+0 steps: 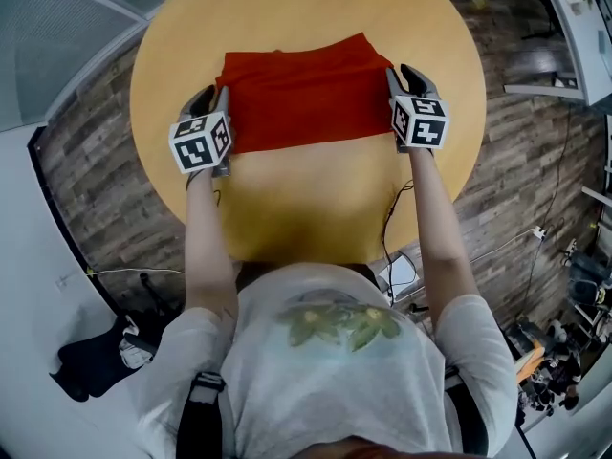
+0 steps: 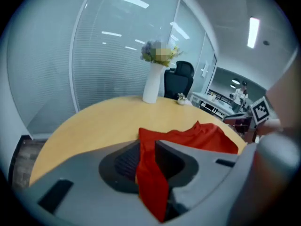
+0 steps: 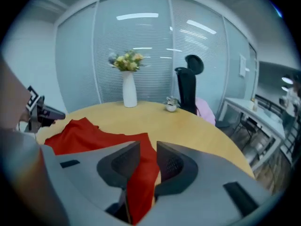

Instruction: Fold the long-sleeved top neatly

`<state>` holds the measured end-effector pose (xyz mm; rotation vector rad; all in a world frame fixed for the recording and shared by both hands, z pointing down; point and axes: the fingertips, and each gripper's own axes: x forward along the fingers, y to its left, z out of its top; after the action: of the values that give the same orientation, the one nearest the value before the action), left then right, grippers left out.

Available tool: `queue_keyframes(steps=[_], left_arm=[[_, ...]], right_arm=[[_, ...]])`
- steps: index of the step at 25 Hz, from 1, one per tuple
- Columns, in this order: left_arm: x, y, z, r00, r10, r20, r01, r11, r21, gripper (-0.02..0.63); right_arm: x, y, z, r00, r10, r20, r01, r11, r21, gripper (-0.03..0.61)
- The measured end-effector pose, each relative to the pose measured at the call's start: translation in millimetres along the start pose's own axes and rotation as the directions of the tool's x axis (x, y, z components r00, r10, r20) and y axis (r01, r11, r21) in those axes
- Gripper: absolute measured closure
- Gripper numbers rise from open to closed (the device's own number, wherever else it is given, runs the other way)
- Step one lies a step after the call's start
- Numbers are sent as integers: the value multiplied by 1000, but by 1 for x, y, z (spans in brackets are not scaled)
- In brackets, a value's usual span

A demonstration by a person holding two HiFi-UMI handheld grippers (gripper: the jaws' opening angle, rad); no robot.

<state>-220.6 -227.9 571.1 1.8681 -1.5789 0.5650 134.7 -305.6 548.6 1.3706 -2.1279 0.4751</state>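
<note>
The red long-sleeved top [image 1: 301,98] lies folded into a broad strip across the far half of the round wooden table [image 1: 296,208]. My left gripper [image 1: 212,98] is at the top's left edge, and the left gripper view shows its jaws closed on a fold of red cloth [image 2: 153,178] that hangs down between them. At the right edge, my right gripper [image 1: 402,75] also pinches the fabric; in the right gripper view a red fold [image 3: 141,178] fills the gap between the jaws. The rest of the top [image 3: 80,133] stretches away towards the other gripper.
A white vase with flowers [image 3: 128,86] and a small ornament [image 3: 171,105] stand at the table's far side, with a black office chair [image 3: 188,86] behind. A thin cable [image 1: 394,208] runs over the near right rim. Glass walls ring the far side.
</note>
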Motion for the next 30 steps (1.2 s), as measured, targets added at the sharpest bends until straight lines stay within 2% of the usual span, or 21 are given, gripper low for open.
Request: queue_keyframes(steps=[2,3,5,7,8,10,12,14,19,24,30], left_arm=[[-5,-27,14,998,-46,38,44,997,67,535],[0,-45,15,995,-94,23,91,990,107,535],[19,-80,8,978,-198,-62,206,961,183,535],[42,-100,-4,956,-247,-157,278,933,230,535],[53,-102,-9,954,-236,-185,277,930,242,535],[72,-94,-13,963,-176,-204,225,942,247,535],[84,-81,-15,972,-132,-194,173,962,213,535],[91,-74,-17,978,-122,-168,150,974,167,535],[94,-76,-23,986,-83,-142,111,972,205,535],[91,-82,-26,986,-101,-136,134,957,256,535],[62,-100,-60,965,-175,-198,226,933,279,531]], right_arm=[[5,23,5,997,76,-13,-77,988,-131,468],[11,35,4,992,120,-41,-125,975,-181,468],[30,58,-1,972,199,-126,-224,947,-229,476],[53,73,-12,945,241,-219,-288,932,-219,497],[65,75,-16,940,233,-248,-288,934,-213,497],[84,71,-20,949,185,-257,-243,945,-217,495],[95,66,-22,957,153,-246,-204,958,-201,495],[102,65,-27,958,147,-245,-192,967,-169,495],[102,67,-28,972,133,-193,-173,963,-206,509],[89,67,-38,977,95,-193,-131,975,-181,514],[43,74,-76,977,70,-200,-93,990,-108,515]])
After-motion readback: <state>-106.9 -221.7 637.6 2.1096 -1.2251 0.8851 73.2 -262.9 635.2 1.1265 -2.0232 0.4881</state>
